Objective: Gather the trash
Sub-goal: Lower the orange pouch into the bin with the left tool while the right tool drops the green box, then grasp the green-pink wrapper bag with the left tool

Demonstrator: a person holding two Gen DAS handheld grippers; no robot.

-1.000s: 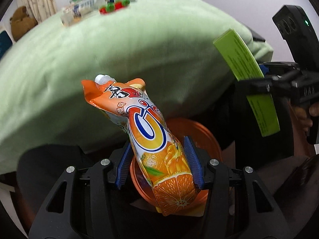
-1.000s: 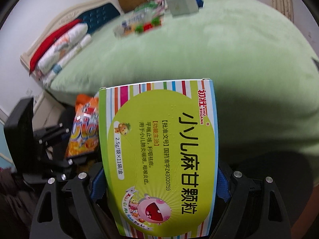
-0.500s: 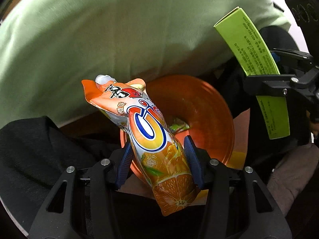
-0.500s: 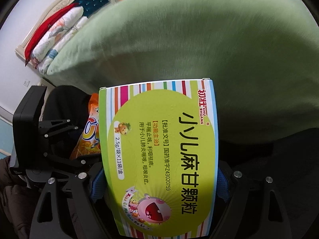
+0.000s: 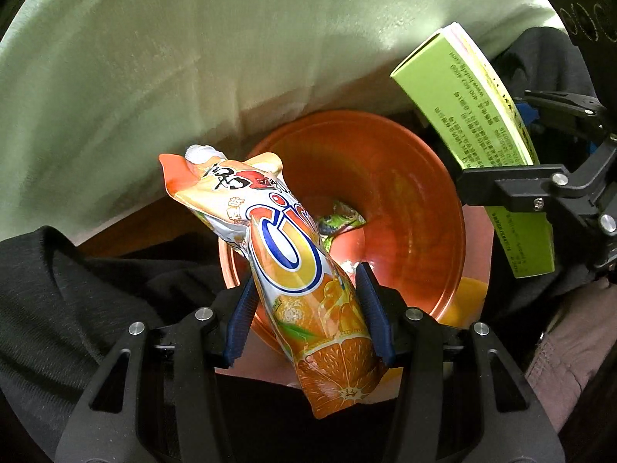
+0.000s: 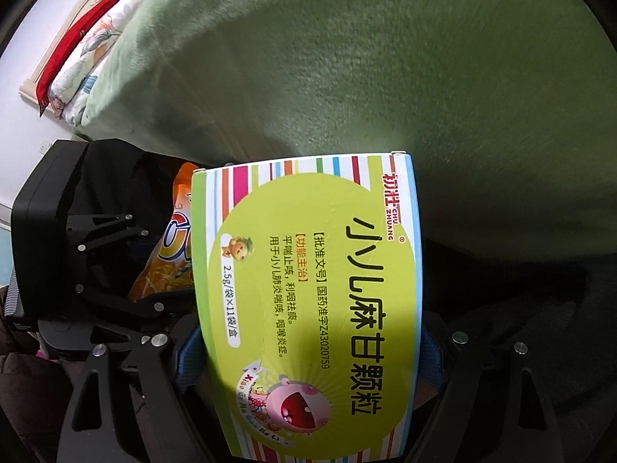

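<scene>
Left claw (image 5: 308, 308): clenched on the lower half of the pouch (image 5: 293, 254), blue pads pressing both sides; it points down over the bin, so letting go would likely drop the pouch inside.
Pouch: an orange drink sachet, crumpled, white cap end tilted up and away; gripped low so most of its length hangs clear of the pads.
Right claw (image 6: 308, 351): grasping the box (image 6: 308, 293) across its width, jaws spread wide because the box is broad.
Box: a green striped medicine carton, held flat-face to the camera; in the left view it sits beside and above the bin's right rim, not yet over the opening.
Bin (image 5: 416, 177): orange, round, on the floor just beside the bed; a green wrapper (image 5: 341, 220) already lies at its bottom.
Bed (image 5: 193, 58): green cover rising behind the bin.
Step, as I judge it: both pieces of trash are carried to the bin; release is not yet done.
</scene>
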